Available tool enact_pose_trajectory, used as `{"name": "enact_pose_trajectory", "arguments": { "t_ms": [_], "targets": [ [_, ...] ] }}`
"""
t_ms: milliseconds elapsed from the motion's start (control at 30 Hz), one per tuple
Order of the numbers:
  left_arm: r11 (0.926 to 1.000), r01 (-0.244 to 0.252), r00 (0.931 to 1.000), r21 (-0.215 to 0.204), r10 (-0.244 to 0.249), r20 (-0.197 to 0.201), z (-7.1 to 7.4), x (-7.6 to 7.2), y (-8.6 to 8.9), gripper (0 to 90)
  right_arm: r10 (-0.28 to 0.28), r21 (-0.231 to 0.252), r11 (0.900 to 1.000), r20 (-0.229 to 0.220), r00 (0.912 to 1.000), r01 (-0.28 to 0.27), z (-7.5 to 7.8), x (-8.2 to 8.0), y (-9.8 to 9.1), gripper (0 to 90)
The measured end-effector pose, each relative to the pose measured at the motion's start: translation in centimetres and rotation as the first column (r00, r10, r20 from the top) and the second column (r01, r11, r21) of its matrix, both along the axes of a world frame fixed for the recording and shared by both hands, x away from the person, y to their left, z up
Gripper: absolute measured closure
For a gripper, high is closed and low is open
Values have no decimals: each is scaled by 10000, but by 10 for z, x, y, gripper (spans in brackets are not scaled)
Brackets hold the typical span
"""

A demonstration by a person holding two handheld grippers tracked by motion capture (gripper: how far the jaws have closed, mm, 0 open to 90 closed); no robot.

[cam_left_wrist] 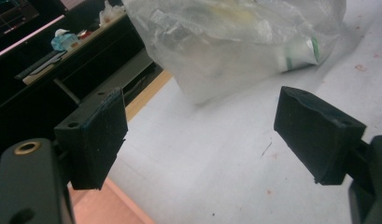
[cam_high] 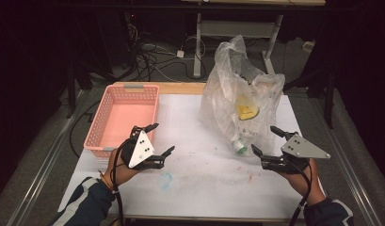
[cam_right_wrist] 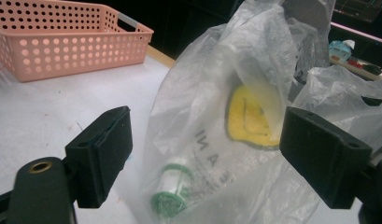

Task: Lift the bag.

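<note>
both grippers gape wide, left gripper (cam_high: 158, 140) and right gripper (cam_high: 264, 141) flanking the plastic bag (cam_high: 239, 101), limp and slippery, best pinched at its crumpled top.

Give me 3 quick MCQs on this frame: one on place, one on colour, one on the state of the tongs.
1. Where does the basket sit on the table?
A. far left
B. far right
C. near edge, centre

2. What colour is the basket?
A. blue
B. pink
C. green

3. How do the left tongs stand?
A. shut on the plastic bag
B. shut on nothing
C. open, holding nothing

Answers:
1 A: the high view shows it at the far left, with the bag to the right.
2 B: its perforated walls are pink.
3 C: the left gripper view shows bare table between the spread pads.
</note>
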State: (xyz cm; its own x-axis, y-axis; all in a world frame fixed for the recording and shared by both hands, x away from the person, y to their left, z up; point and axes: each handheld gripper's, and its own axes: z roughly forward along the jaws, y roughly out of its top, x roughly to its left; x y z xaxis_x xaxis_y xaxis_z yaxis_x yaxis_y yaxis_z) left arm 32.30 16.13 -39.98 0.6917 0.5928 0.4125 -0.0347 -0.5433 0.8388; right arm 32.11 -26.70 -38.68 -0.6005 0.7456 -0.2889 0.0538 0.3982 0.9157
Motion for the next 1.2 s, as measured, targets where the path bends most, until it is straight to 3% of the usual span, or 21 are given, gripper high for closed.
{"name": "enact_pose_trajectory", "arguments": {
  "t_ms": [333,733,800,933,1200],
  "targets": [
    [9986,-535,9985,26,535,-140,-20,-11,21,172,-81,78,9999,-306,9995,83,-20,-7,-5,173],
    [9954,-959,9935,15,958,-622,-38,-24,46,172,3,-284,9996,-832,9965,-27,-50,-16,-4,170],
    [9947,-1015,9932,177,1023,-553,-42,-28,50,171,-3,-369,9993,-783,9969,-26,-53,-19,-4,167],
    [9920,-1252,9876,157,1261,-940,-50,-32,60,172,-58,-187,9998,-913,9958,41,-59,-21,-5,168],
    [9895,-1396,9783,381,1438,-1489,-61,-38,68,171,-49,-359,9994,-1153,9933,7,-67,-24,-5,168]
  ]
}}
